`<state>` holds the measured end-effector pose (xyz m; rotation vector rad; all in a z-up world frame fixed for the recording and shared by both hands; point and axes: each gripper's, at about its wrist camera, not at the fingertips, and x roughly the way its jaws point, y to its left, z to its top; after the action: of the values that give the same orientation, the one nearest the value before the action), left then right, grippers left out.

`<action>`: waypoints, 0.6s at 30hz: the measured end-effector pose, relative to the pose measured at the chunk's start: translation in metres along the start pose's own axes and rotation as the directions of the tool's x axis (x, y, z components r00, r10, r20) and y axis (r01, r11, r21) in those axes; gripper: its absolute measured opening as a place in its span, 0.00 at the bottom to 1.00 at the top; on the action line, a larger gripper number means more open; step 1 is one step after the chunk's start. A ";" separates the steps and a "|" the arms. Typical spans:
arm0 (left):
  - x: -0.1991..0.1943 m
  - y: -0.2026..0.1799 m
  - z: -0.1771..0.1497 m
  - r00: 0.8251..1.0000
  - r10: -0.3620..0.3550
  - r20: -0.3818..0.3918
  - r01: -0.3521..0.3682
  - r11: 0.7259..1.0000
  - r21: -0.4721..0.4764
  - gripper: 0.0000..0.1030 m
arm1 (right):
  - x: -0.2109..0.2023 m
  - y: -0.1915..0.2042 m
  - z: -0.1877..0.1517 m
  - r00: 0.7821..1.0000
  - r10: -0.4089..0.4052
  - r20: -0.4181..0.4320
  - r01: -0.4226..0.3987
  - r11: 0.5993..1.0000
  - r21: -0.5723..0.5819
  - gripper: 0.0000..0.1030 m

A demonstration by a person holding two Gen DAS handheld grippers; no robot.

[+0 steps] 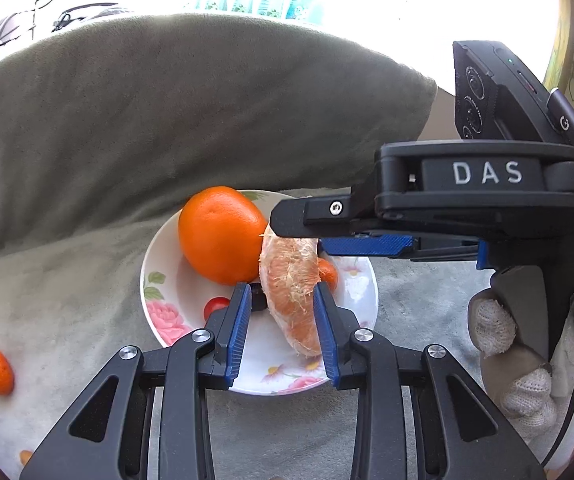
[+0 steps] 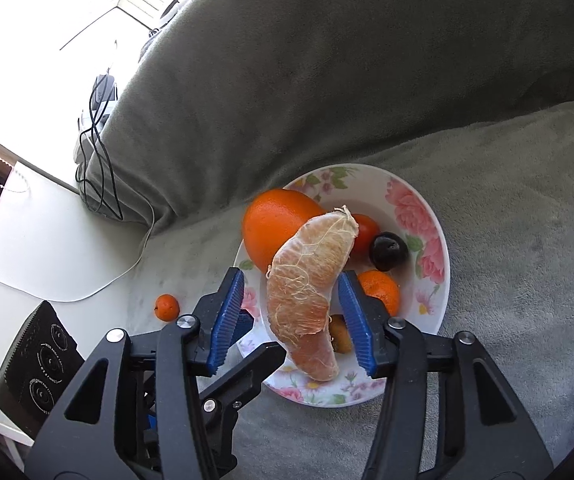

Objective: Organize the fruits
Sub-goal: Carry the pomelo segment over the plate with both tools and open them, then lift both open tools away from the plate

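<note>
White raised letters reading "DAS" stand on a dark grey panel set into the black body of the right gripper [image 1: 363, 232], seen from the left wrist view. Above it, the black camera unit [image 1: 515, 92] mounted on that gripper carries a small white logo that looks like a "G", though the angle makes it uncertain. Ring-shaped print around the round lenses on the same unit is too small to read.

Grey blanket [image 2: 507, 240]: floral plate [image 2: 441, 280], mandarin [image 2: 167, 307].
</note>
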<state>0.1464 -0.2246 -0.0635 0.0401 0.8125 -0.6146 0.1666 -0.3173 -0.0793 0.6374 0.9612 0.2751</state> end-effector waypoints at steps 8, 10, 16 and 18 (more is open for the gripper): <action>-0.014 -0.001 0.000 1.000 0.005 0.011 -0.005 1.000 -0.005 0.65 | -0.016 0.009 0.002 0.996 -0.016 0.082 0.020 0.999 -0.042 0.82; -0.018 -0.002 0.000 1.000 0.010 0.014 -0.010 1.000 -0.003 0.65 | -0.018 0.011 0.002 0.996 -0.023 0.091 0.028 0.998 -0.051 0.82; -0.029 -0.001 -0.005 1.000 0.020 0.019 -0.020 1.000 -0.008 0.65 | -0.026 0.017 -0.001 0.990 -0.056 0.127 0.067 0.994 -0.083 0.83; -0.031 0.004 -0.005 0.999 0.025 0.021 -0.025 1.000 -0.009 0.65 | -0.029 0.017 -0.002 0.989 -0.065 0.136 0.078 0.993 -0.087 0.83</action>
<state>0.1288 -0.2041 -0.0465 0.0353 0.7936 -0.5871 0.1499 -0.3169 -0.0502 0.5287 0.8366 0.2095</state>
